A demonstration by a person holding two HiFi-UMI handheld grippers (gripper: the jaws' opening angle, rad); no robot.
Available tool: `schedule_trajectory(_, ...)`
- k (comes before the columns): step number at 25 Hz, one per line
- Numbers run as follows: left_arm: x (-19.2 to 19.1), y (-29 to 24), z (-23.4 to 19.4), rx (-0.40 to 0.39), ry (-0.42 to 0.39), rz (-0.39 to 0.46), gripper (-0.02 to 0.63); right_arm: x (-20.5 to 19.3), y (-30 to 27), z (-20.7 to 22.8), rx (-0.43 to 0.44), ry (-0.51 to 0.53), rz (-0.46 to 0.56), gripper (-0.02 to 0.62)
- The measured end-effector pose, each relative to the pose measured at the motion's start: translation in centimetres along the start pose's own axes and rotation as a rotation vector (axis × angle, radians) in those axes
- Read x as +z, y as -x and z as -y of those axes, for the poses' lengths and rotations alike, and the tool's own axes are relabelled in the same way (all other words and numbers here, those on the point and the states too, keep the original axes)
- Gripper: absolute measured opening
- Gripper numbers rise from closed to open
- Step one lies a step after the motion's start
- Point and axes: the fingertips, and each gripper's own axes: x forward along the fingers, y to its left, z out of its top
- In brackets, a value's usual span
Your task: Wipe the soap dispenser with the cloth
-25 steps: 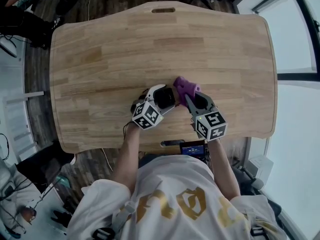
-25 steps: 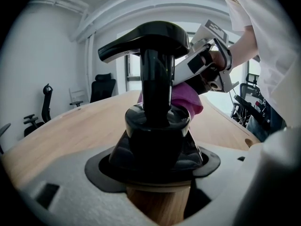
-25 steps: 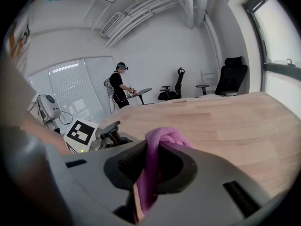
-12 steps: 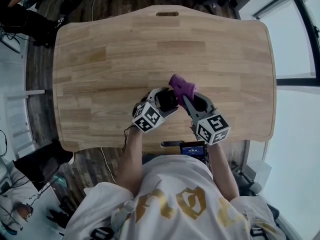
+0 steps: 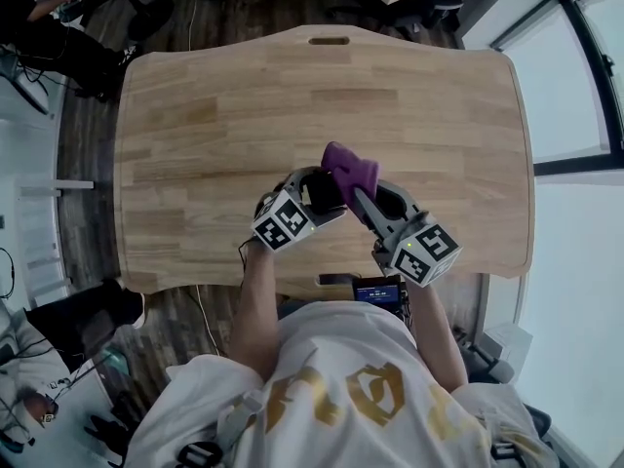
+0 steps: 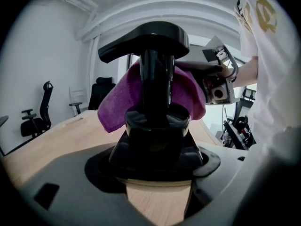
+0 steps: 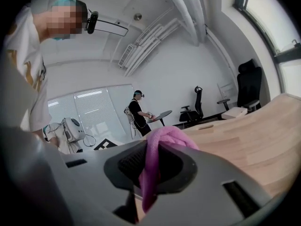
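Table point(image 5: 244, 96): light wood, rounded corners; both grippers sit over its near edge, approx. centre.
L gripper point(image 5: 320, 197): left of the pair, marker cube toward the person's body; jaws clamped on the base of the soap dispenser.
Soap dispenser point(image 6: 153, 131): black, upright btwn the L jaws. Pump head on top, spout pointing left in the left gripper view. Can't tell if the base touches the table.
Cloth point(image 5: 349, 169): purple, just right of and beyond the L gripper. In the left gripper view it point(image 6: 117, 107) wraps the far side of the pump neck, touching it, w/ edges showing on both sides.
R gripper point(image 5: 363, 195): just beside the L gripper, angled in toward it; jaws squeezed onto a bunched fold of cloth point(image 7: 162, 138), which sticks up above them.
Bkgd: office chair point(image 6: 35, 121) at left in the left gripper view; a standing person point(image 7: 137, 109) far off in the right gripper view.
Window point(image 5: 575, 66): along the head view's right edge.
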Motion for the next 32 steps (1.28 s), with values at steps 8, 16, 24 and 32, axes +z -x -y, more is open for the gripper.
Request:
schedule_trajectory(8, 2.0, 2.2, 2.8, -0.057, -0.03, -0.003, 0.368, 2.5, 1.9, -4.4, 0.076, 0.041, 0.074, 0.051)
schedule_trajectory(16, 2.1, 2.8, 5.8, -0.055, -0.095, -0.038, 0.368, 2.9, 3.6, -8.5, 0.155, 0.135, 0.089, 0.051)
schedule_trajectory(24, 4.2, 3.5, 8.2, -0.076, -0.08, 0.033, 0.368, 2.3, 4.3, -10.6, 0.159, 0.25, 0.052, 0.051)
schedule_trajectory(32, 3.2, 3.9, 9.2, -0.082, -0.111, -0.016, 0.368, 1.5, 4.3, -11.6, 0.107, 0.385, 0.012, 0.051)
